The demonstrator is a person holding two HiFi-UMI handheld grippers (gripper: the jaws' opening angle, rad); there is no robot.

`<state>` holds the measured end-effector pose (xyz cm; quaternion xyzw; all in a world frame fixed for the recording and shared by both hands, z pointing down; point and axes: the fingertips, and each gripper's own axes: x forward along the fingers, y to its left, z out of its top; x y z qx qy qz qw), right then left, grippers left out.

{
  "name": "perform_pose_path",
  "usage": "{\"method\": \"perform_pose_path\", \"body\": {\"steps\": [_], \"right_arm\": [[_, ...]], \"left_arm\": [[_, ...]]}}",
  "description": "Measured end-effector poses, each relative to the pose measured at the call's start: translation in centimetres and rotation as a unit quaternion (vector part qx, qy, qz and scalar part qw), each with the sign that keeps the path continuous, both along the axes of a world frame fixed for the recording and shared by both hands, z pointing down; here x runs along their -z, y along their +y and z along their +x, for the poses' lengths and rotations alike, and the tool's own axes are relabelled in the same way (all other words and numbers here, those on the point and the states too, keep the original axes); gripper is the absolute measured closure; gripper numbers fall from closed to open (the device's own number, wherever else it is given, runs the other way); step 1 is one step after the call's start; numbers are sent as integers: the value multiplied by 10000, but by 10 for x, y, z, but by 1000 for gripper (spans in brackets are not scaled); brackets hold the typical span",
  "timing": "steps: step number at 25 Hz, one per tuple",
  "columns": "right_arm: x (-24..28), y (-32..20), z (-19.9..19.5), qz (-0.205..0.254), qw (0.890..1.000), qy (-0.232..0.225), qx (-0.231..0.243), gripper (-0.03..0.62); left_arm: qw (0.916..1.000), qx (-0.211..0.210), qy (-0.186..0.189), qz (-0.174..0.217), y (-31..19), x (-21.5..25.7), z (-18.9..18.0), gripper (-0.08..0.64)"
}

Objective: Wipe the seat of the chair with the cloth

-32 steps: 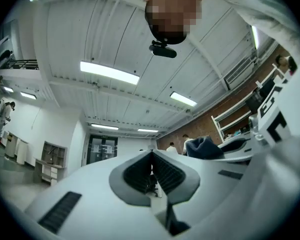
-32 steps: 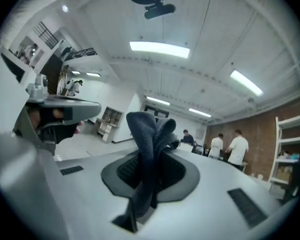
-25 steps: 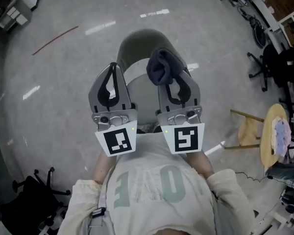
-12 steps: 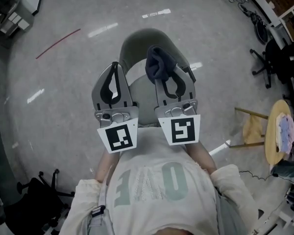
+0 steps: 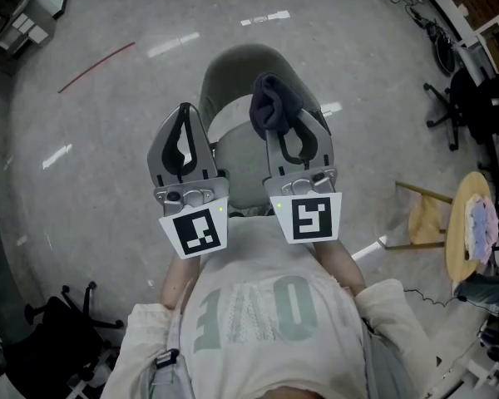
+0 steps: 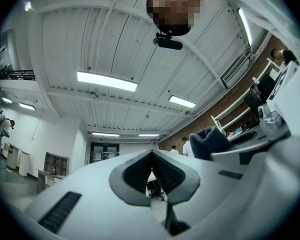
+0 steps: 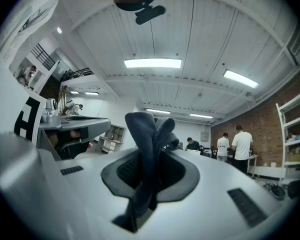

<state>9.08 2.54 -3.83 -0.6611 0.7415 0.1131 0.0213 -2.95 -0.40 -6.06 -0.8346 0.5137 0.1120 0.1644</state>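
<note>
The left tongs and right tongs point to twelve o'clock, side by side over the grey-green moulded chair. The left tongs are pressed together with nothing between them. The right tongs pinch the dark blue cloth, bunched above the seat's one-o'clock side.

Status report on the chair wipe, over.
Left gripper shut, empty. Right gripper shut on cloth. Cloth raised above chair seat, no contact. Nothing blocking.

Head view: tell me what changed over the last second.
Barely anything. The right gripper edged up the picture; the left gripper drifted slightly left. The dark cloth stays clamped in the right gripper, the left stays shut and empty, both over the chair.
</note>
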Motion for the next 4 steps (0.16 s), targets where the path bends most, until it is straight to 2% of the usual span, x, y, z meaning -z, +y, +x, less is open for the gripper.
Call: {"method": "perform_pose_path", "body": {"steps": [4], "right_arm": [[-2, -3, 2, -24, 10000, -31, 5, 534]], "left_arm": [[10000, 45, 4, -16, -4, 0, -1, 545]]}}
